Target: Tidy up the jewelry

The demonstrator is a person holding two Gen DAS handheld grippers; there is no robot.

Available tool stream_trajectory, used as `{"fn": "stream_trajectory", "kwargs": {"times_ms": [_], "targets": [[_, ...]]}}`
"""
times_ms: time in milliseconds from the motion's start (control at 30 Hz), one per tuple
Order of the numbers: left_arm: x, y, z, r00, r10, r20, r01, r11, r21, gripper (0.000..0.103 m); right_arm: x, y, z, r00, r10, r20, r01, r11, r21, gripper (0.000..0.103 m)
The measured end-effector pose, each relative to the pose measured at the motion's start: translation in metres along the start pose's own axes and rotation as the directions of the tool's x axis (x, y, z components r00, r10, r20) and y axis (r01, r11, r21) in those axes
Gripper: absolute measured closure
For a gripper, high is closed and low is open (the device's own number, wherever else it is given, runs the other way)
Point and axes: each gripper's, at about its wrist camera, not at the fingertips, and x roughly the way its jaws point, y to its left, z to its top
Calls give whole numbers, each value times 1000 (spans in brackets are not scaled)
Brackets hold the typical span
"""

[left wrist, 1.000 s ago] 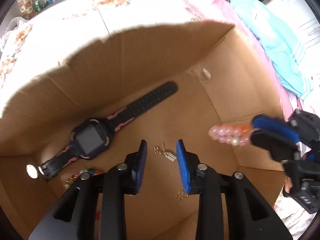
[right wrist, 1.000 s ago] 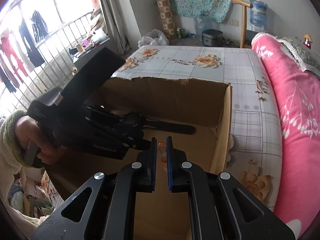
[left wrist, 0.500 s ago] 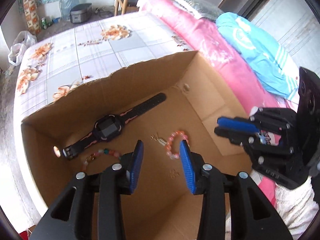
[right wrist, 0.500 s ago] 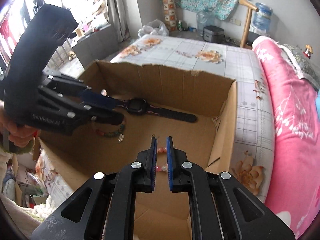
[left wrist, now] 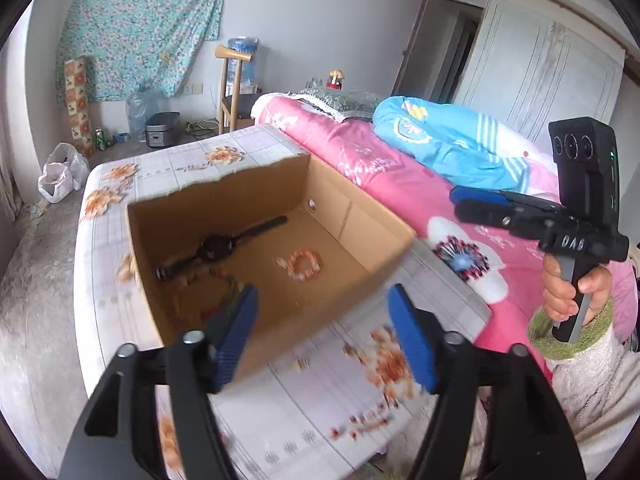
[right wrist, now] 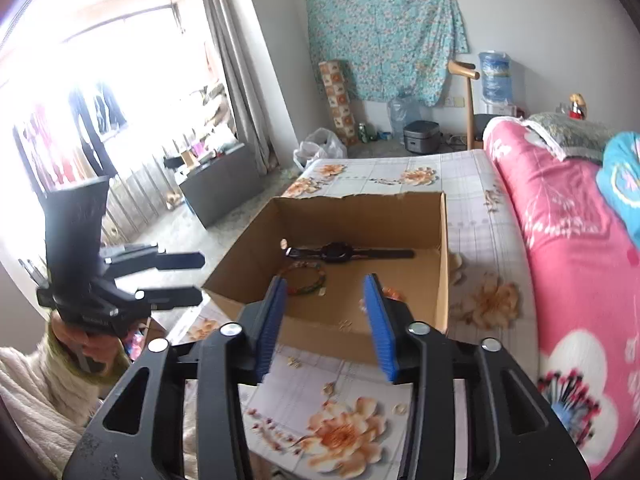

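Both tongs stand clear of the cardboard box (left wrist: 360, 236), raised above the flower-print bed sheet (right wrist: 472, 184). The left tongs (left wrist: 324, 336) and the right tongs (right wrist: 326, 324) are each opening, with nothing between the blue pads. Inside the box lie a black watch (right wrist: 340, 252), a multicoloured bead bracelet (right wrist: 308, 278) and a pink bead bracelet (left wrist: 302, 264), the last resting alone on the box floor, near its middle. The step in hand appears to be the pause between placements (a deposit looks complete). Small gold pieces (right wrist: 296, 362) lie on the sheet just in front of the box, below the right tongs; the next move probably calls for lowering open tongs onto one such piece and closing finely, since they are tiny and flat.
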Motion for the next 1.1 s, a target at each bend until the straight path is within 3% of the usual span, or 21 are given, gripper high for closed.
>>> {"fn": "stream_trajectory", "kwargs": {"times_ms": [67, 133, 167, 267, 367, 500, 567, 700, 800, 867, 933, 1000, 1067, 1100], "targets": [[-4, -3, -23, 1000, 14, 5, -14, 1000, -12, 24, -9, 5, -20, 1000, -6, 26, 5, 1000, 25, 47], [5, -5, -43, 1000, 20, -23, -21, 999, -39, 22, -11, 7, -37, 998, -38, 40, 36, 998, 51, 32], [14, -6, -53, 998, 30, -48, -32, 999, -41, 21, -9, 7, -47, 998, -61, 34, 59, 996, 67, 29], [47, -9, -77, 985, 121, -120, -127, 991, -43, 20, 6, 2, -75, 982, -190, -13, 190, 976, 104, 19], [85, -2, -96, 961, 195, -197, -208, 977, -49, 20, 25, -8, -98, 925, -367, -97, 377, 919, 114, 18], [119, 13, -111, 920, 289, -266, -311, 949, -44, 20, 35, -21, -115, 874, -451, -182, 477, 868, 141, 11], [122, 13, -112, 907, 337, -251, -352, 936, -16, 11, 36, -18, -118, 828, -525, -194, 546, 834, 73, 8], [126, 19, -111, 911, 327, -251, -349, 936, -48, 5, 39, -11, -120, 754, -630, -184, 633, 773, -51, 8], [126, 20, -110, 913, 331, -238, -352, 934, -51, 5, 39, -8, -120, 727, -671, -145, 664, 741, -99, 8], [127, 20, -110, 912, 333, -241, -355, 933, -54, 5, 36, -3, -119, 726, -678, -109, 668, 735, -117, 8], [128, 18, -111, 910, 335, -244, -359, 932, -58, 5, 33, 0, -115, 742, -667, -67, 659, 744, -111, 8], [127, 13, -112, 908, 340, -245, -365, 929, -63, 5, 33, 1, -113, 782, -623, -39, 618, 781, -86, 8], [126, 13, -114, 908, 343, -241, -368, 927, -66, 5, 37, 3, -114, 852, -523, -35, 521, 852, -58, 8], [126, 13, -115, 908, 345, -237, -370, 927, -67, 5, 40, 5, -114, 871, -490, -43, 488, 871, -51, 8]]}}
